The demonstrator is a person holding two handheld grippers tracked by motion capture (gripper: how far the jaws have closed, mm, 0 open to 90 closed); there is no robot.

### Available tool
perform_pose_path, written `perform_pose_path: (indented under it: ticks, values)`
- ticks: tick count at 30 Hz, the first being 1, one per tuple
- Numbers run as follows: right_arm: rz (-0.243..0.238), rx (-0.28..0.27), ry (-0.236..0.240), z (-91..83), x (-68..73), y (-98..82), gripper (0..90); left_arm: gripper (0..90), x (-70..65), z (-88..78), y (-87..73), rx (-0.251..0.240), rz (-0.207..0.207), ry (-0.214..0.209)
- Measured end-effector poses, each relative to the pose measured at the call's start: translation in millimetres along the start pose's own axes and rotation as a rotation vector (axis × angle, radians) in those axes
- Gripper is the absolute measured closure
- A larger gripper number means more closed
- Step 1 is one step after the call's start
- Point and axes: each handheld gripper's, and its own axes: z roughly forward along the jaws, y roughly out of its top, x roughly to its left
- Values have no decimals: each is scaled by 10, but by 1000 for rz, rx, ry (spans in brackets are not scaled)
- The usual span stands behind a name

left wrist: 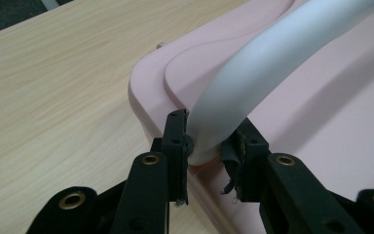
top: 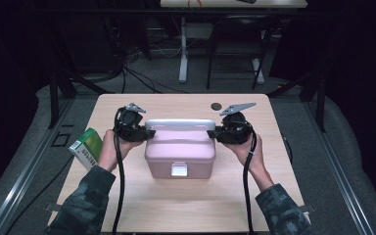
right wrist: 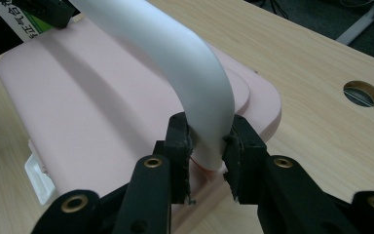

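Dark curtains and stray cables ring a pale wood-grain surface (top: 186, 196), and near its middle sits a pink plastic box with rounded corners (top: 180, 149), its white front latch (top: 178, 170) facing the person's edge. A white curved plastic handle (top: 180, 124) arches over the lid from side to side. The left gripper (top: 149, 132) is clenched on the handle's left foot, its pads pinching the white band just above the hinge; the right gripper (top: 211, 133) grasps the opposite foot in the same way. A green and white carton (top: 86, 147) lies at the surface's left edge, and a round cable hole (top: 216, 105) sits near the far edge.

The box looks rigid and fairly light, though what it holds cannot be told. Its handle is smooth and glossy, so pads may slide along the curve; gripping low at the feet, as now, likely gives the firmest hold. Because the handle probably pivots, the box could swing if one side lifts first.
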Motion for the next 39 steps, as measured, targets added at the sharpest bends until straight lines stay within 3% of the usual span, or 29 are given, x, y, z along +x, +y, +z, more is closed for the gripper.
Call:
perform_pose_path:
  ticks: [16, 20, 30, 33, 39]
  values:
    - [-3, 16, 12, -185, 91, -143, 726, 724, -218, -78, -161, -38, 25, -27]
    - [3, 17, 10, -226, 106, -176, 726, 724, -244, -58, -127, -26, 28, -30]
    - [10, 9, 5, -280, 63, -224, 724, 713, -280, -50, -159, -44, 24, -79]
    - [4, 1, 9, -283, 65, -219, 723, 582, -251, -74, -163, -30, 14, -120]
    - [5, -7, 18, -269, 50, -222, 714, 326, -179, -300, -210, -68, -2, -75]
